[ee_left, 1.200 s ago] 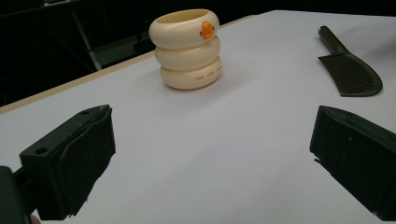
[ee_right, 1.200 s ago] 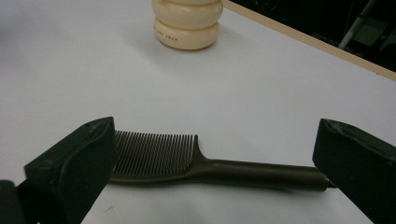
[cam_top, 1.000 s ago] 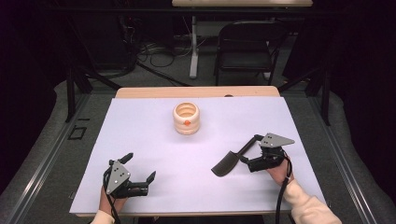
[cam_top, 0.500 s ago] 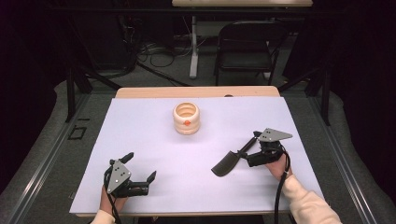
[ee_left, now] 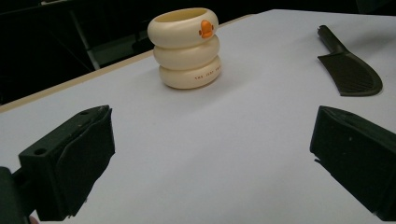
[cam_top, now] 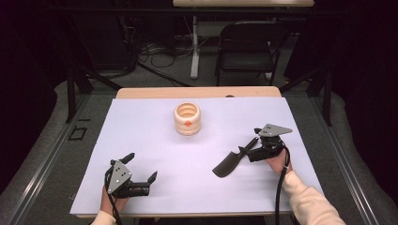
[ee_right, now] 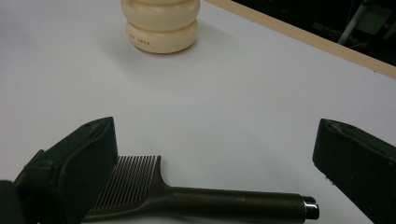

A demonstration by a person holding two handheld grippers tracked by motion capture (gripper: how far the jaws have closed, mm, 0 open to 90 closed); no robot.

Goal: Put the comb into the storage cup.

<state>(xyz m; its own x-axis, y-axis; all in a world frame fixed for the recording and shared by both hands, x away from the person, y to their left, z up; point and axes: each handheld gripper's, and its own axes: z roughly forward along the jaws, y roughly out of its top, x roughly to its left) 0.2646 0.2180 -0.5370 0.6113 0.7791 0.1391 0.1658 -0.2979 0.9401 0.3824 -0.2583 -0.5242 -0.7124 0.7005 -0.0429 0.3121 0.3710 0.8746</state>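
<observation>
A cream ringed cup [cam_top: 187, 119] with an orange mark stands upright at the table's middle back, and is also in the left gripper view [ee_left: 186, 49] and the right gripper view [ee_right: 161, 25]. A black slotted spatula [cam_top: 231, 162] lies flat at the front right, its blade pointing toward the person. My right gripper [cam_top: 251, 143] is open over the spatula's handle. In the right gripper view the spatula [ee_right: 201, 198] lies crosswise between the wide-apart jaws, untouched. My left gripper [cam_top: 141, 166] rests open at the front left with nothing in it. The spatula [ee_left: 348, 70] is far off to its right.
A white sheet [cam_top: 141, 126] covers the table, with a bare wooden strip [cam_top: 197, 92] along the far edge. A dark chair [cam_top: 248, 42] and cables stand on the floor beyond. Bare sheet lies between the cup and both grippers.
My right gripper has edged slightly away from the person over the spatula's handle. The spatula, the cup and the left gripper have stayed put.
</observation>
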